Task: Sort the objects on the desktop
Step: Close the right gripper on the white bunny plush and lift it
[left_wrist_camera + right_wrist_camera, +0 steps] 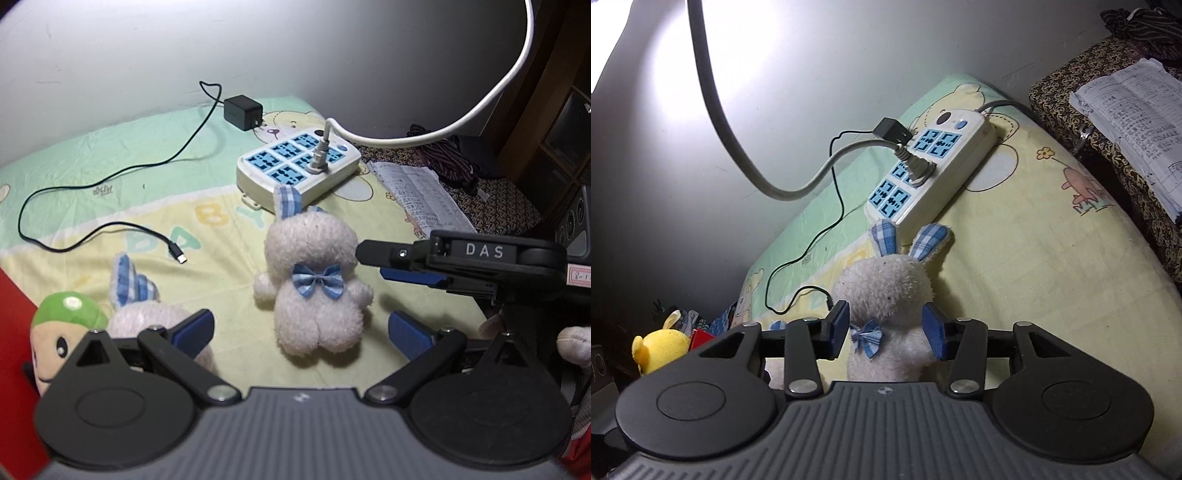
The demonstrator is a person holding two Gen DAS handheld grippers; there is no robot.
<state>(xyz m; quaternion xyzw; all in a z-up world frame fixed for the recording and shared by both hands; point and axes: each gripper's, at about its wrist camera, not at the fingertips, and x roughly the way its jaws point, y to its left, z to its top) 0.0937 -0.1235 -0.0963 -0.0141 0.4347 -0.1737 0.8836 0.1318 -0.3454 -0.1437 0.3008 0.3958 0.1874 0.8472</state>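
Between the blue-padded fingers of the right gripper (885, 330): one white plush rabbit (886, 299), lying on its back on a printed cotton cloth (1034, 258) over the table. Its long axis runs straight ahead of the right gripper, ears (931, 238) away and feet toward the camera, so the fingers (837, 328) straddle it across the narrow way at neck height, beside the blue gingham bow (866, 338). Fingers spread; whether the pads touch the pile cannot be told, and the fur shows no dent, so the rabbit reads as framed, not yet gripped. From the left wrist view the same rabbit (314, 280) lies ahead of the left gripper (301, 330), whose fingers are also released and empty; the right gripper (417, 264) enters from the side with a fingertip beside the rabbit's head, and is judged the nearer tool. Materials: rabbit in shaggy, soft, compressible fleece with checked-cloth ear linings; likely to squash under a pinch. Cloth thin, creased, pastel green and yellow with bear prints. Beyond the ears, just beside them: a hard cream plastic power strip (934, 170) with blue socket faces, one grey plug (916, 168) seated. Also present: black charger brick (243, 112) with thin black cable (110, 177); second rabbit plush (136, 295) and green-capped doll (62, 332) near the left gripper; yellow plush (661, 349); a stack of printed paper (1137, 122) off the cloth.
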